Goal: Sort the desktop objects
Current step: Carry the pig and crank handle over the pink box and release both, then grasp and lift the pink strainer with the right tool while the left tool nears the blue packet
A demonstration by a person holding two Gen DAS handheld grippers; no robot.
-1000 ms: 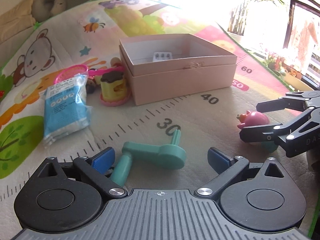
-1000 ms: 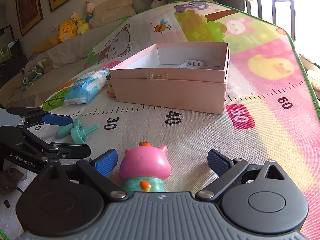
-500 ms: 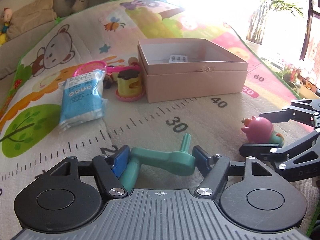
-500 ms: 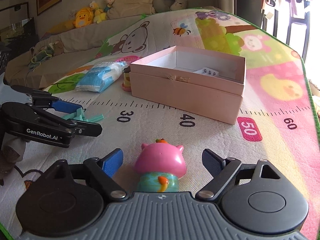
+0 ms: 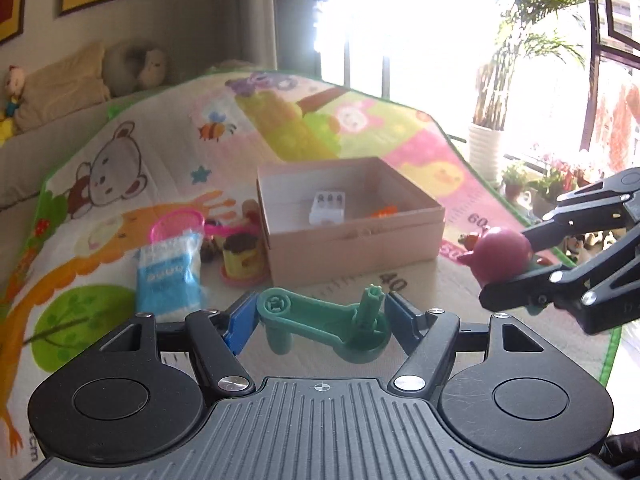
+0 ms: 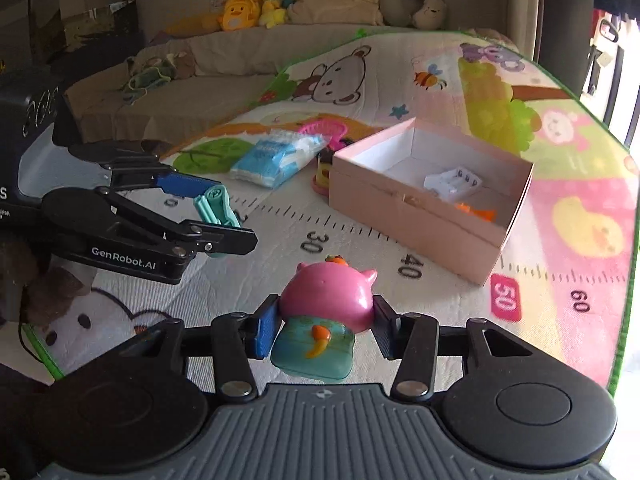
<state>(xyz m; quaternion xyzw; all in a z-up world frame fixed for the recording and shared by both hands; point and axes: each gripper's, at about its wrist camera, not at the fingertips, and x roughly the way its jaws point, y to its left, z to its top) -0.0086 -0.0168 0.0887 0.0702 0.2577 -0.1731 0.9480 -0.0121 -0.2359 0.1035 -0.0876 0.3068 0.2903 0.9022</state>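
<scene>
Thus we hold one item in each gripper, both lifted clear of the play mat (image 6: 460, 292), presumably so that each can be carried to the open pink box (image 5: 352, 236) and dropped in. At lower centre of the left wrist view, our left gripper (image 5: 322, 320) pinches a green crank toy (image 5: 320, 320) across its length, one blue pad (image 5: 240, 326) on each end, the peg pointing upward. At lower centre of the right wrist view, our right gripper (image 6: 324, 326) is clamped on a pink pig toy (image 6: 326, 298) at the sides of its head, its teal base hanging below. The box sits at centre of the left view and right of centre in the right view; a white tray (image 6: 454, 182) and an orange piece (image 6: 478, 212) already lie inside. Both grippers point toward the box, roughly level, the right one at the right edge of the left view. A blue packet (image 5: 168, 280) and a yellow cup (image 5: 242, 260) remain on the mat, left of the box.
</scene>
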